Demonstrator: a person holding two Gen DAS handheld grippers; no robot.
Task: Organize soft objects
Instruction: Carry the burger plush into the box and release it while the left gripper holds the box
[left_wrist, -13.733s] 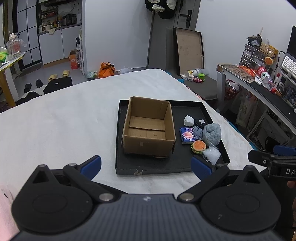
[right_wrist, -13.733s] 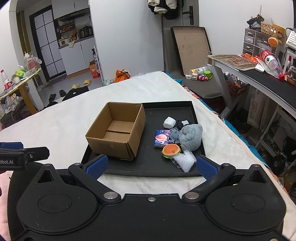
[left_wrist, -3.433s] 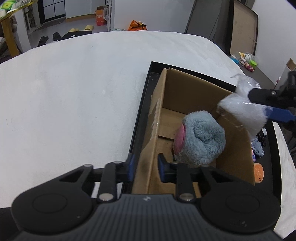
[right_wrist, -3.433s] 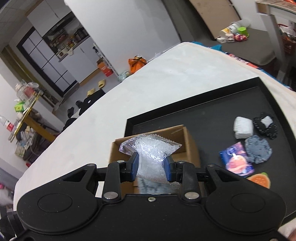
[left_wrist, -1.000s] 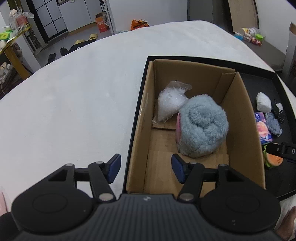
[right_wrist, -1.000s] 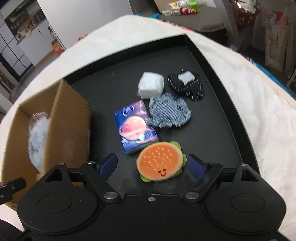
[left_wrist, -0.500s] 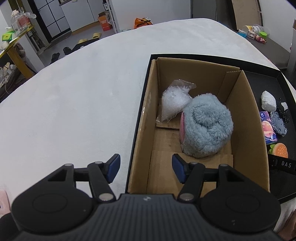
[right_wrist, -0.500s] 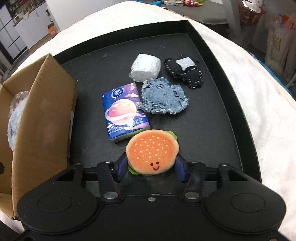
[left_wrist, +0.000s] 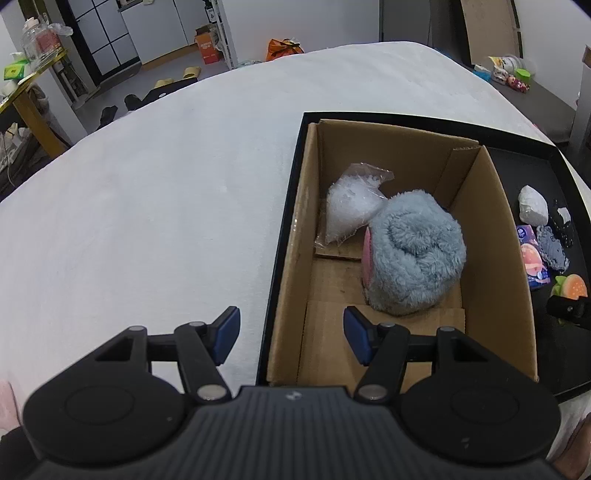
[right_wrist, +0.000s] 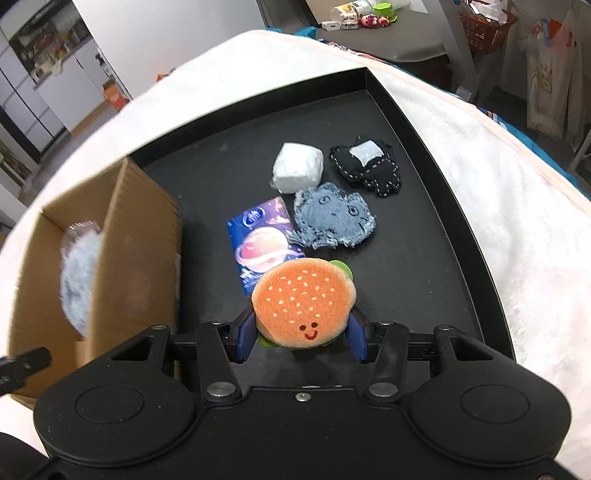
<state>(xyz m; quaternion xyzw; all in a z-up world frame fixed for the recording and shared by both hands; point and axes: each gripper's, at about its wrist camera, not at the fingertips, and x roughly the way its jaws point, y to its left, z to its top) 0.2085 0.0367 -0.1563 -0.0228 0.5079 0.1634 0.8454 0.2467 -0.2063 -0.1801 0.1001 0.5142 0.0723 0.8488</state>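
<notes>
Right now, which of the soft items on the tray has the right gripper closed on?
The burger plush, orange with a smiley face, sits clamped in the right gripper; the tissue pack and denim patch lie loose beyond.

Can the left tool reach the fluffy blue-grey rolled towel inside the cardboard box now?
Probably yes. The left tool is open and empty above the box's near edge, the cardboard box is open-topped, and nothing lies between it and the fluffy blue-grey rolled towel.

Both wrist views look steeply down, close, sharing the cardboard box (left_wrist: 373, 206) and, seemingly, burger toy (right_wrist: 303, 302).
</notes>
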